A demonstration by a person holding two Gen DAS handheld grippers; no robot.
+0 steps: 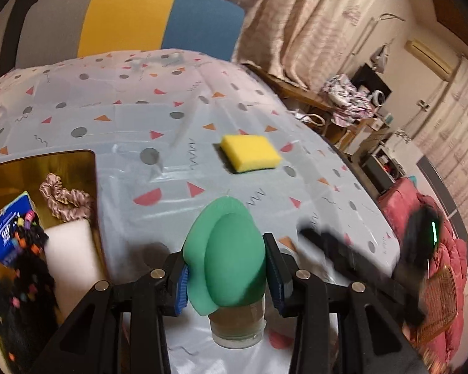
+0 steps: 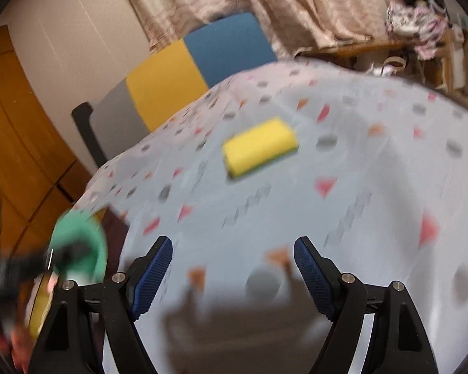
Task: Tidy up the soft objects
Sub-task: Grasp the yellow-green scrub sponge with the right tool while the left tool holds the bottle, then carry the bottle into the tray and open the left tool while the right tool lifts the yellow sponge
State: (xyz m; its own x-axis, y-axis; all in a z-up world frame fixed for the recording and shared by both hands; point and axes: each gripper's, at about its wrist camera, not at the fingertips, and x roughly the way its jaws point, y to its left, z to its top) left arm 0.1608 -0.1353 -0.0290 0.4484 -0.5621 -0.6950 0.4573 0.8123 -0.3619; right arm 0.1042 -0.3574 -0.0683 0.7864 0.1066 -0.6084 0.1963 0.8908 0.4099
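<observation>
My left gripper (image 1: 226, 268) is shut on a green egg-shaped soft sponge (image 1: 231, 255) with a clear stand under it, held just above the patterned tablecloth (image 1: 140, 109). The same sponge shows blurred at the left edge of the right wrist view (image 2: 78, 240). A yellow sponge with a green underside (image 1: 249, 152) lies flat on the cloth further ahead; it also shows in the right wrist view (image 2: 259, 146). My right gripper (image 2: 234, 268) is open and empty above the cloth, well short of the yellow sponge. It appears blurred at the right in the left wrist view (image 1: 390, 249).
A gold-lined box (image 1: 46, 165) at the left holds a pink scrunchie (image 1: 65, 199), a white foam block (image 1: 68, 249), a blue packet (image 1: 9, 230) and dark fabric. A colour-block chair back (image 1: 124, 18) stands behind the table. Curtains, cluttered shelves and a red jacket (image 1: 421, 218) are at the right.
</observation>
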